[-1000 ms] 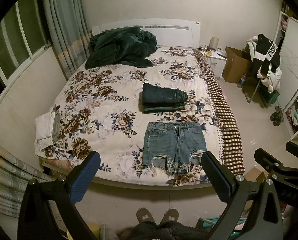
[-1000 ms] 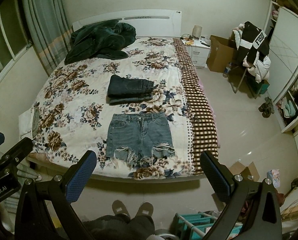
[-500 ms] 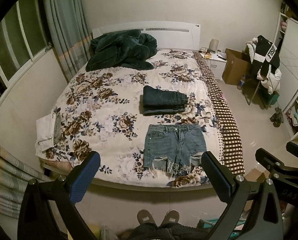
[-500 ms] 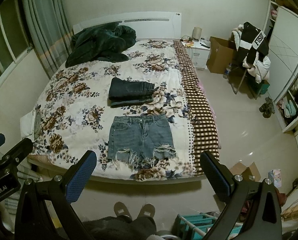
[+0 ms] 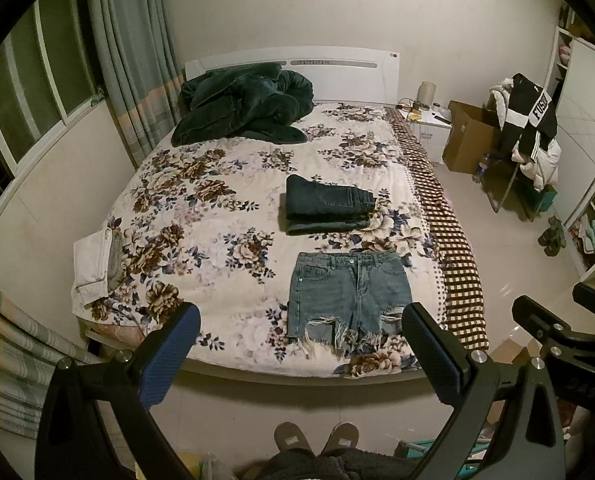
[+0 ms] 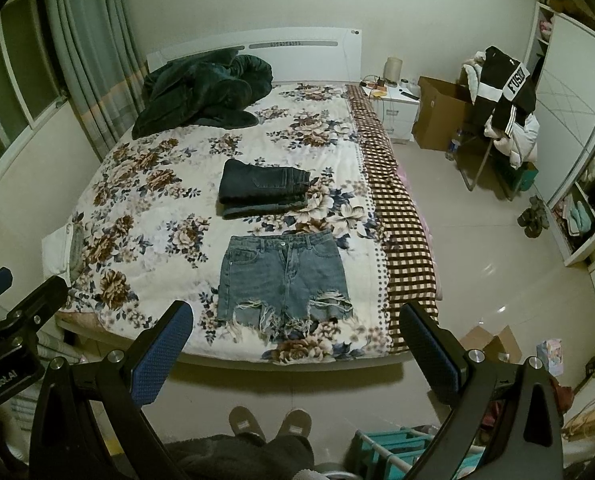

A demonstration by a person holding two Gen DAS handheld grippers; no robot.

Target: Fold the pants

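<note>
Since a second ago both views have tipped slightly, the bed sitting lower in frame. The left claw (image 5: pixel 301 350) and right claw (image 6: pixel 297 346) hang apart, empty, short of the flowered bed (image 6: pixel 145 200). The frayed light-blue denim shorts (image 6: pixel 283 280) lie flat near its foot edge, unfolded; next, probably reach in and pinch one side.

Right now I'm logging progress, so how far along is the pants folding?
One pair looks done: the dark jeans lie folded mid-bed. Nothing is in hand: the left gripper and right gripper hang open, short of the bed. Left: the denim shorts, flat and unfolded near the foot edge.
</note>
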